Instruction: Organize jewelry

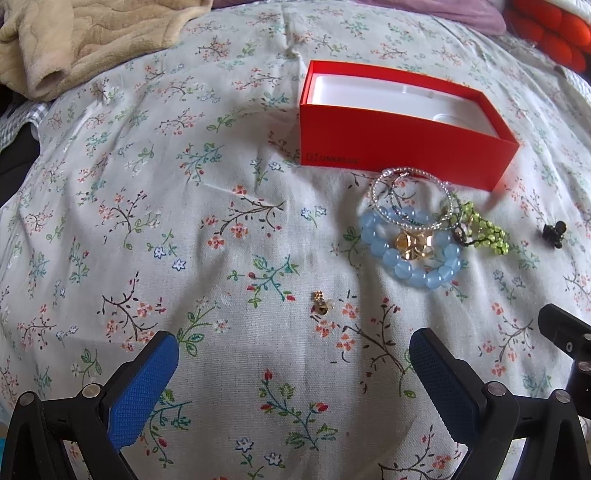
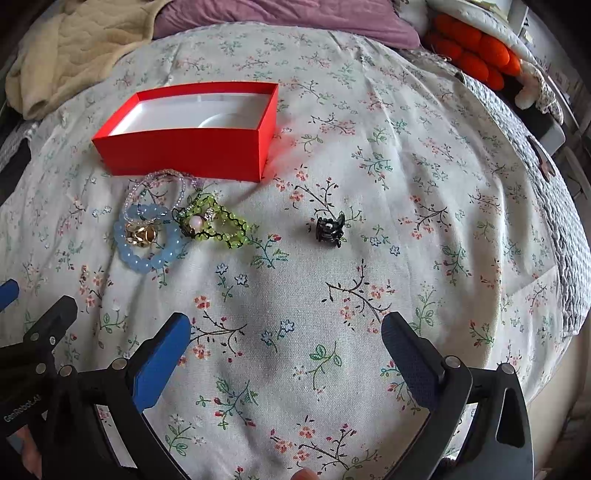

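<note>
An open red box (image 1: 402, 144) with a white empty inside lies on the floral bedsheet; it also shows in the right wrist view (image 2: 184, 153). In front of it is a jewelry pile: a blue bead bracelet (image 1: 391, 258), clear bead bangles (image 1: 376, 188), a gold piece (image 1: 412, 245) and a green beaded piece (image 1: 487, 232). The pile shows in the right wrist view too, with the blue bracelet (image 2: 147, 264) and green piece (image 2: 231, 225). A small gold earring (image 1: 320, 302) lies alone. A black hair claw (image 2: 330, 230) lies to the right. My left gripper (image 1: 293, 345) and right gripper (image 2: 286, 325) are open, empty, short of the items.
A beige blanket (image 1: 92, 37) is bunched at the far left, a purple pillow (image 2: 295, 14) at the back, and an orange knitted item (image 2: 476, 51) at the far right. The bed edge with a grey quilt (image 2: 561, 221) runs down the right side.
</note>
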A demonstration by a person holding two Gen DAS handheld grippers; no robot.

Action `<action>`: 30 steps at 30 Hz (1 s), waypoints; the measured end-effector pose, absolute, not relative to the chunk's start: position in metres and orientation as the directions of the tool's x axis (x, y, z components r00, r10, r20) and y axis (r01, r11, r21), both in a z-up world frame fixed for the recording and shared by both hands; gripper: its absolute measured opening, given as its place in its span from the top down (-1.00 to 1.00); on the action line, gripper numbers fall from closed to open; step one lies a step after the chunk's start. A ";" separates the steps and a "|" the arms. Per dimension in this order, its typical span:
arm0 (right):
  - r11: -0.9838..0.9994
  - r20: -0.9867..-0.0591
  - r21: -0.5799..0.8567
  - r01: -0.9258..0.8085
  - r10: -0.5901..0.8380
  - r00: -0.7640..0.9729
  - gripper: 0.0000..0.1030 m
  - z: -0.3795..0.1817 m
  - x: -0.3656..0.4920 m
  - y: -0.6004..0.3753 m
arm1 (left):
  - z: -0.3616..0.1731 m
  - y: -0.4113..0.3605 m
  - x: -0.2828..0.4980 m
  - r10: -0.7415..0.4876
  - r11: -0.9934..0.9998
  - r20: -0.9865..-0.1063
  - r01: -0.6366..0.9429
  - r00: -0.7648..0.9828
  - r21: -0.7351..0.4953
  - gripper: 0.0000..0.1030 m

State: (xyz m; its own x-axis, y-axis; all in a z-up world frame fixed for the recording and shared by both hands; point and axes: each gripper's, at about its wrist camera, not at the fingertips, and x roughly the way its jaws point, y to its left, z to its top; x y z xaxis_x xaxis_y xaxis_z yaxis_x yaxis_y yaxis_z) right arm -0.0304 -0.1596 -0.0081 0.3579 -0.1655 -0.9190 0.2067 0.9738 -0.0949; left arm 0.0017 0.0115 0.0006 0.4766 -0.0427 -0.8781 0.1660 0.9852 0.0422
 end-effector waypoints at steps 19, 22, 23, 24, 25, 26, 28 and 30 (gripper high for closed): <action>0.974 -0.919 -0.098 0.205 -0.167 0.358 -1.00 -0.008 -0.031 -0.158 | -0.001 0.013 0.002 -0.041 0.986 -0.876 0.163 0.480 0.043 -0.99; 0.974 -0.919 -0.098 0.204 -0.168 0.357 -1.00 -0.009 -0.032 -0.158 | -0.001 0.014 0.002 -0.040 0.986 -0.876 0.163 0.480 0.045 -0.99; 0.974 -0.919 -0.098 0.204 -0.167 0.357 -1.00 -0.009 -0.032 -0.158 | -0.001 0.014 0.002 -0.039 0.986 -0.876 0.163 0.481 0.046 -0.99; 0.974 -0.919 -0.098 0.204 -0.168 0.356 -1.00 -0.009 -0.031 -0.158 | -0.001 0.015 0.002 -0.040 0.985 -0.876 0.164 0.481 0.045 -0.99; 0.974 -0.919 -0.099 0.205 -0.168 0.356 -1.00 -0.009 -0.031 -0.158 | -0.001 0.015 0.002 -0.040 0.986 -0.876 0.163 0.481 0.045 -0.99; 0.974 -0.919 -0.099 0.204 -0.168 0.356 -1.00 -0.009 -0.031 -0.158 | -0.001 0.015 0.002 -0.039 0.986 -0.875 0.161 0.482 0.045 -0.99; 0.974 -0.919 -0.099 0.204 -0.168 0.356 -1.00 -0.009 -0.031 -0.158 | -0.001 0.016 0.002 -0.040 0.986 -0.875 0.160 0.482 0.044 -0.99; 0.974 -0.920 -0.100 0.204 -0.168 0.355 -1.00 -0.010 -0.031 -0.158 | -0.001 0.016 0.002 -0.039 0.986 -0.875 0.159 0.482 0.044 -0.99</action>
